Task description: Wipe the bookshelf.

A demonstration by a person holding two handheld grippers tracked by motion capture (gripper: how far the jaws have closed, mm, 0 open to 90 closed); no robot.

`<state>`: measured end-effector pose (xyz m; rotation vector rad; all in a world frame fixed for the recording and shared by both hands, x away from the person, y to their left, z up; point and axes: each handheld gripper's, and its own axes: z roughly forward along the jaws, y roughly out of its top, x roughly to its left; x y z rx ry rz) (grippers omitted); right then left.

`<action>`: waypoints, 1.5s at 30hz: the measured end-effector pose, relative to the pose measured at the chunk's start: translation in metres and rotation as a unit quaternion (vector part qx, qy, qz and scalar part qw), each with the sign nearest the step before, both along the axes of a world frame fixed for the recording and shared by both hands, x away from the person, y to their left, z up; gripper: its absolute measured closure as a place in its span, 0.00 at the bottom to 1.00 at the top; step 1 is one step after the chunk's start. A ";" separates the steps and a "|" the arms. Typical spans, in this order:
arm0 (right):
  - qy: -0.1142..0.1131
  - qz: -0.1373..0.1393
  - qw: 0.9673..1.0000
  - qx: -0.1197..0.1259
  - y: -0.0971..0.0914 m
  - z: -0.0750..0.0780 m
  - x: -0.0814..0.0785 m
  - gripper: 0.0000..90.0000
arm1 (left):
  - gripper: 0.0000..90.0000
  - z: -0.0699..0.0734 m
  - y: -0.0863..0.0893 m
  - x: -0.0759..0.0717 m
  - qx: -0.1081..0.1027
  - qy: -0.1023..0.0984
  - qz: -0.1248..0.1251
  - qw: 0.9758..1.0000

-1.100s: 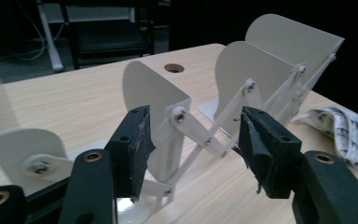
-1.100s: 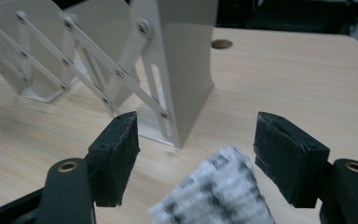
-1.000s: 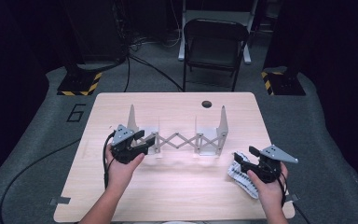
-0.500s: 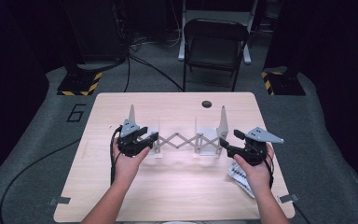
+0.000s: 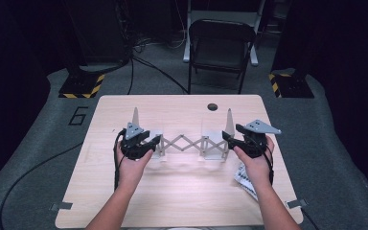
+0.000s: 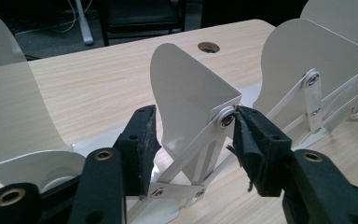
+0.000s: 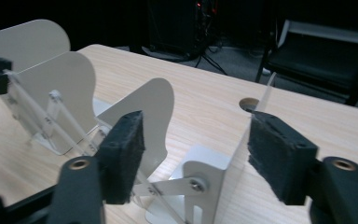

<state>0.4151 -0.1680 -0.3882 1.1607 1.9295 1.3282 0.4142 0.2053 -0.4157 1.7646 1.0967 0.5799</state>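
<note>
A white metal expanding rack (image 5: 187, 143) with scissor links and upright divider plates stands across the wooden table (image 5: 182, 196). My left gripper (image 5: 154, 141) is at its left end. In the left gripper view its jaws (image 6: 193, 122) have just been closing around a divider plate (image 6: 186, 88); the right pad (image 6: 256, 144) touches the plate's rivet and the left pad stands slightly off. My right gripper (image 5: 231, 133) is at the rack's right end. Its jaws (image 7: 196, 135) have just been closing and straddle the end plate (image 7: 242, 154) without touching it.
A small striped white item (image 5: 247, 179) lies on the table by my right wrist. There is a round hole (image 5: 212, 106) in the tabletop behind the rack. A black folding chair (image 5: 218, 48) stands beyond the far edge, with cables on the floor.
My right hand lifted off the striped item at the front right and moved left and forward to the rack's right end. The left hand stayed at the left end.
</note>
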 end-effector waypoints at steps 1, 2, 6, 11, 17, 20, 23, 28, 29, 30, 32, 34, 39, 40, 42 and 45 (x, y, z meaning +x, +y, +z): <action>0.001 -0.004 1.000 0.002 -0.001 0.000 0.003 0.47 | 0.56 0.001 -0.001 0.000 -0.002 -0.007 -0.006 1.000; 0.006 -0.010 1.000 0.003 -0.002 0.000 0.004 0.52 | 0.56 0.002 -0.002 0.000 -0.005 -0.006 -0.010 1.000; 0.012 -0.018 1.000 -0.005 -0.004 0.000 0.009 0.66 | 0.55 0.005 -0.009 0.003 -0.014 -0.010 -0.011 1.000; 0.014 -0.026 0.999 -0.012 -0.008 0.001 0.012 0.76 | 0.58 0.005 -0.014 0.006 -0.008 -0.012 -0.008 1.000; 0.021 -0.021 1.000 -0.007 -0.010 -0.002 0.011 0.81 | 0.63 0.003 -0.012 0.008 -0.013 -0.008 -0.005 1.000; 0.024 -0.015 1.000 0.006 -0.010 -0.002 0.007 0.82 | 0.65 0.003 -0.009 0.006 -0.015 -0.006 -0.016 1.000; 0.023 -0.013 1.000 0.006 -0.008 -0.002 0.004 0.82 | 0.69 0.002 -0.008 0.004 -0.020 -0.005 -0.020 1.000; 0.029 -0.010 0.999 0.011 -0.007 -0.001 0.000 0.82 | 0.73 0.002 -0.005 0.002 -0.017 -0.008 -0.025 1.000; 0.030 -0.009 0.999 0.012 -0.006 -0.001 0.000 0.83 | 0.73 0.002 -0.005 0.001 -0.016 -0.009 -0.026 1.000; 0.033 -0.006 0.999 0.005 -0.006 -0.001 0.001 0.83 | 0.74 0.002 -0.004 0.000 -0.018 -0.006 -0.028 0.999; 0.042 -0.007 0.999 -0.004 -0.004 0.000 0.006 0.83 | 0.77 0.002 -0.002 -0.002 -0.017 -0.011 -0.031 0.999; 0.052 -0.004 0.999 0.002 -0.005 -0.001 0.011 0.82 | 0.78 0.001 0.000 -0.004 -0.021 -0.008 -0.035 0.999; 0.059 0.009 0.998 0.014 -0.002 0.000 0.002 0.83 | 0.77 0.001 0.006 -0.008 -0.017 -0.013 -0.030 0.999; 0.061 0.016 0.998 0.017 -0.001 0.000 -0.001 0.83 | 0.77 0.002 0.009 -0.009 -0.011 -0.010 -0.030 0.999; 0.062 0.026 0.997 0.023 0.001 0.000 -0.008 0.83 | 0.77 0.002 0.015 -0.012 -0.011 -0.011 -0.024 1.000; 0.062 0.044 0.996 0.035 0.006 -0.001 -0.021 0.82 | 0.75 0.003 0.024 -0.018 -0.002 -0.010 -0.019 1.000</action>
